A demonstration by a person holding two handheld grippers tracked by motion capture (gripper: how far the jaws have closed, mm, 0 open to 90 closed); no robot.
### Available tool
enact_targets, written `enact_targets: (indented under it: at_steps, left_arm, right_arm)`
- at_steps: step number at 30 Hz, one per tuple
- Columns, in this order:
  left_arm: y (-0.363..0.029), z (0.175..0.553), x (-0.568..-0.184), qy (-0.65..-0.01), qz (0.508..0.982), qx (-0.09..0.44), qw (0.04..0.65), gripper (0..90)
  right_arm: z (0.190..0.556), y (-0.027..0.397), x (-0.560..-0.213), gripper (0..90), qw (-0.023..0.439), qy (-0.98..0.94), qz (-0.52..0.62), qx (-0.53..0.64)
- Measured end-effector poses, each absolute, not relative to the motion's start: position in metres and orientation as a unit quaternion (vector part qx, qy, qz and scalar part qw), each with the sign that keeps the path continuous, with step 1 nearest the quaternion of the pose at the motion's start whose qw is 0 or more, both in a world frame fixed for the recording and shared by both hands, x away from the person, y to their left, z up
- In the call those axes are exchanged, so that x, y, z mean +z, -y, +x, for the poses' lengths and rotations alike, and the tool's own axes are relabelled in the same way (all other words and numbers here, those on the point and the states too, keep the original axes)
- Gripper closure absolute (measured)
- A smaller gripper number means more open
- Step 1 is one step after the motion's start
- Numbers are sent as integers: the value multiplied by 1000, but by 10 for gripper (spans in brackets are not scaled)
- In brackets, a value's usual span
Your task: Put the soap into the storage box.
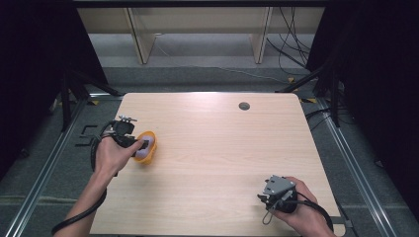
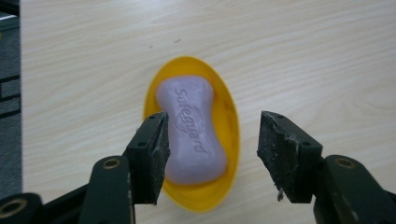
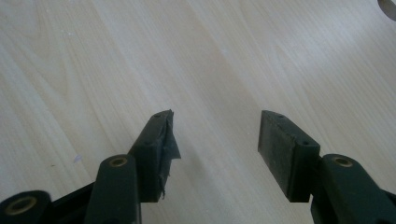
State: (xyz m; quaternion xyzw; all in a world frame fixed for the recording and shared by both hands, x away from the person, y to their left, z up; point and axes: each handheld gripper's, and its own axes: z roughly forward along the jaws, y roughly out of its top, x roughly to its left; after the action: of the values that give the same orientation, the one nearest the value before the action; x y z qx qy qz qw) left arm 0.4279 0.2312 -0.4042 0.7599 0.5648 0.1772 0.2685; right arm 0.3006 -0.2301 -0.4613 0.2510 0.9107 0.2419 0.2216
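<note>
The wooden table [image 1: 212, 163] is the biggest thing here, pale and bare across most of its top, with a small round grey hole cover [image 1: 244, 106] near its far edge. Taking the yellow dish [image 1: 147, 147] as the landmark: it sits close to the table's left edge, well away from the hole cover. The dish is an oval soap dish, and in the left gripper view a lilac bar of soap [image 2: 191, 128] lies flat inside the dish [image 2: 229, 116], stamped with a brand name, its ends reaching close to the rim. The left gripper [image 1: 141, 146] hangs right over the dish, held in the person's left hand [image 1: 111, 157]. Its jaws stand partly apart with nothing gripped; in the left gripper view the left gripper [image 2: 212, 149] shows one pad in front of the soap's edge and the other over bare table just beside the dish, neither pad pressing on the soap. The right gripper [image 1: 269, 200] rests far from the dish, by the table's near right corner, in the right hand [image 1: 301, 207]. In the right gripper view the right gripper [image 3: 215, 144] has its jaws apart over bare wood, holding nothing.
</note>
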Motion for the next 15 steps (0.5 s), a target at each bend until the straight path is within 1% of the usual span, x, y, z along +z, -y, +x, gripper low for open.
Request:
enact_targets:
  at_steps: [1,4,9,10,12,15]
  left_arm:
    - [-232,425,-405,-561,761,176,274,426]
    - [-233,412,-410,-550,763,180,288,426]
    - [-236,400,-414,-545,766,183,287,426]
    - [-237,396,-415,-545,766,182,287,426]
    - [-237,391,-418,-542,766,184,290,426]
    - [-238,377,-422,-535,768,187,300,426]
  right_arm:
    - [304,231,-461,460,228,-914,231,244]
    - [303,231,-461,459,229,-914,231,244]
    - [304,231,-461,459,232,-914,228,243]
    - [303,230,-461,458,226,-913,238,243]
    - [304,231,-461,458,234,-914,227,241]
    - [303,231,-461,457,227,-914,236,241]
